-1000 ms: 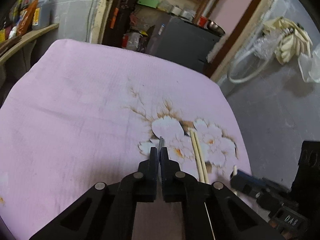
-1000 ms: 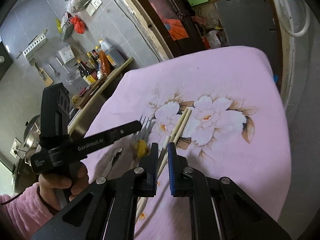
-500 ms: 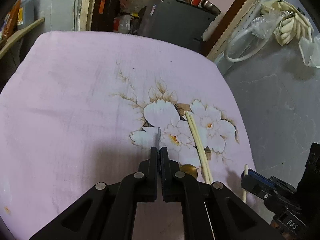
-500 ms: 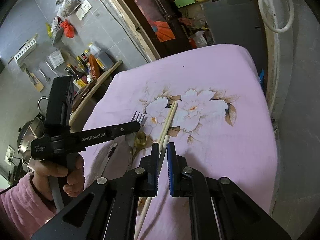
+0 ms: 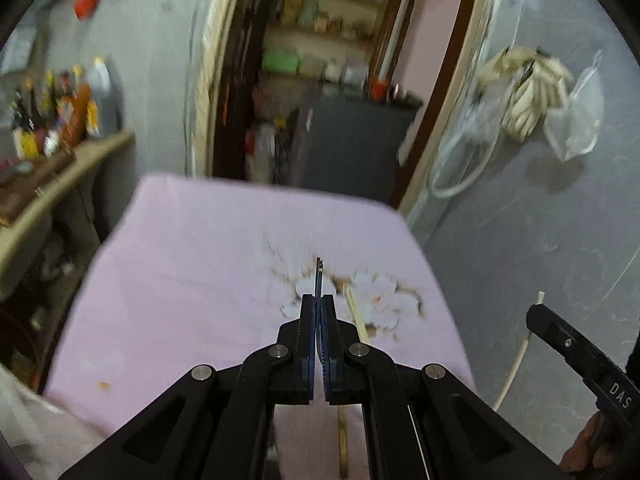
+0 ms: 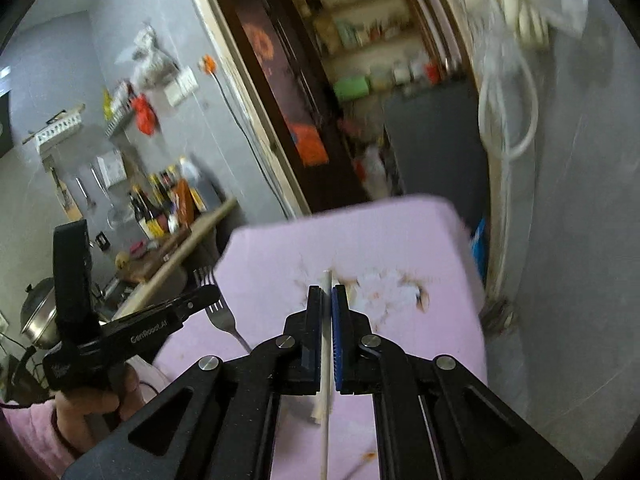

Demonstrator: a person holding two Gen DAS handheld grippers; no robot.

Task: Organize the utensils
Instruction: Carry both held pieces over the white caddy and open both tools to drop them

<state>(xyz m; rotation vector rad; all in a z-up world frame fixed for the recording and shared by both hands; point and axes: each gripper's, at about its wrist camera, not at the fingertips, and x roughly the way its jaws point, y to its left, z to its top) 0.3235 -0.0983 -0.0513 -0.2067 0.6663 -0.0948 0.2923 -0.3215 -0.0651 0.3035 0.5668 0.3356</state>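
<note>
Left hand-held gripper (image 5: pixel 318 308): jaws pressed together on the thin metal fork (image 6: pixel 218 304), whose tines project past the fingertips; the person's left hand (image 6: pixel 94 400), in a pink sleeve, wraps the grip at near left. Right hand-held gripper (image 6: pixel 329 300): jaws drawn close on a pale chopstick (image 6: pixel 326 360) running lengthwise between them. Motion blur makes firm pad contact likely rather than certain. Both point toward the far side.

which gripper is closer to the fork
Left. The left gripper is shut on the fork itself; the right gripper sits off to its side, clamped on a white chopstick.
</note>
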